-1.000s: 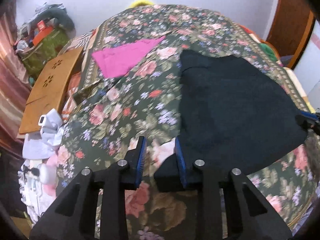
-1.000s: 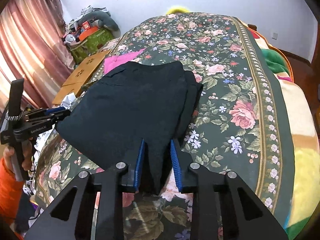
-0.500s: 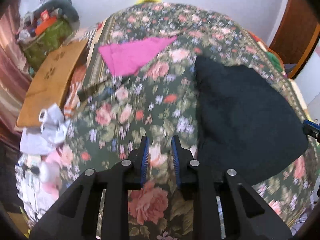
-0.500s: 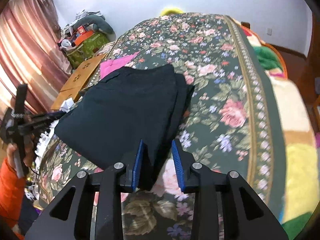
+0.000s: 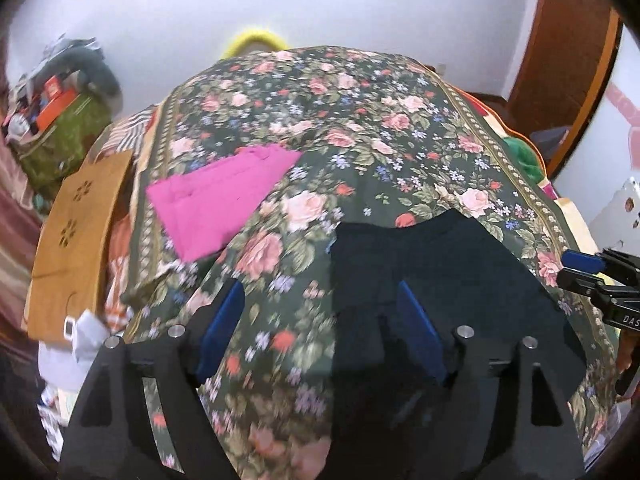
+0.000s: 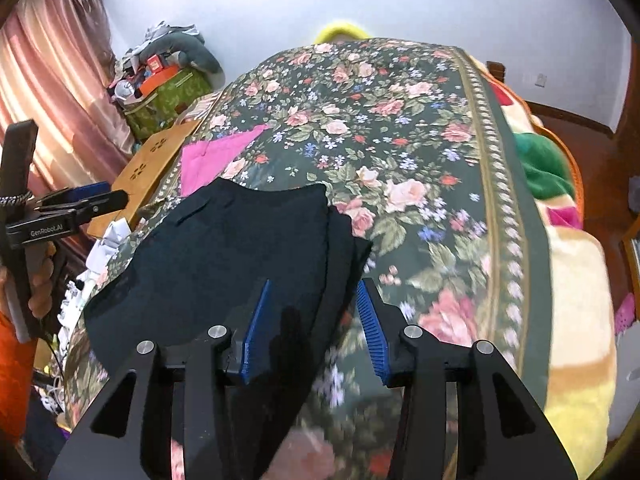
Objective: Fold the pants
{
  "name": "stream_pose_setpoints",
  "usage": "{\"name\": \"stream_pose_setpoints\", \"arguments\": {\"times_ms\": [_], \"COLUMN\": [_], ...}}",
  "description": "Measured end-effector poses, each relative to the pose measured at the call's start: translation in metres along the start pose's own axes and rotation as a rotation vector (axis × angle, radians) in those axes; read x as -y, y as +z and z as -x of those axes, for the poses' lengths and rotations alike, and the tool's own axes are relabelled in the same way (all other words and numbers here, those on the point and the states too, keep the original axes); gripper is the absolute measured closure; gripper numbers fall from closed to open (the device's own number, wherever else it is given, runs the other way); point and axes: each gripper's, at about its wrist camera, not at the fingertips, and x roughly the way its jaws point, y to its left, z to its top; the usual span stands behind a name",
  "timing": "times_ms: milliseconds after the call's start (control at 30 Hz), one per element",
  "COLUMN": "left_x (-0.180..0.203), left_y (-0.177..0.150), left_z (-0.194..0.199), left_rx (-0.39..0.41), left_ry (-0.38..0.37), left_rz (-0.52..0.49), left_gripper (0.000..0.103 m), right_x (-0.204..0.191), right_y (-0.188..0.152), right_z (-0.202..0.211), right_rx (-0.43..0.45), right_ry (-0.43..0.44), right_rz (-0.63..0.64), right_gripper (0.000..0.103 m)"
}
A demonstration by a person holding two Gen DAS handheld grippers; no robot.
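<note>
The dark pants lie folded flat on the floral bedspread. My left gripper hovers over their left edge, jaws opening wide, nothing between the pads; its right finger is above the dark cloth. In the right wrist view the pants spread to the left, with layered edges on their right side. My right gripper hangs above that edge, jaws opening, the cloth lying below and the pads not pressing it. Each gripper shows in the other's view: left gripper, right gripper.
A pink cloth lies farther back on the bed's left side. A wooden board, white crumpled things and a green bag crowd the floor to the left. A green blanket lies along the bed's right edge.
My left gripper let go of the pants' corner, drew away and opened wide. My right gripper's jaws spread apart off the folded edge and pulled back a little.
</note>
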Motion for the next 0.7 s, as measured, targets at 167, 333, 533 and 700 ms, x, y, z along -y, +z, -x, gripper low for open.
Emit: {"name": "stream_pose_setpoints", "arguments": {"times_ms": [167,333,533,700], "left_x": [0.01,0.018,0.024,0.022], "left_y": [0.016,0.022,0.021,0.013], "left_z": [-0.033,-0.061,-0.089,-0.106], "left_rx": [-0.039,-0.089,-0.15,-0.182], "left_ry": [-0.028,-0.051,-0.029,-0.033], "left_rz": [-0.01,-0.041,-0.083,-0.075], "left_gripper": [0.024,0.024,0.038,0.043], "right_x": [0.002,0.0,-0.001,-0.004], "right_y": [0.017,0.03,0.033,0.026], "right_z": [-0.03,-0.061,-0.083,-0.086], "right_rx": [-0.044,-0.098,-0.112,-0.101], "right_ry": [0.02,0.028,0.011,-0.013], "right_rz": [0.015,0.056,0.103,0.155], "right_gripper": [0.063,0.065,0.076,0.088]}}
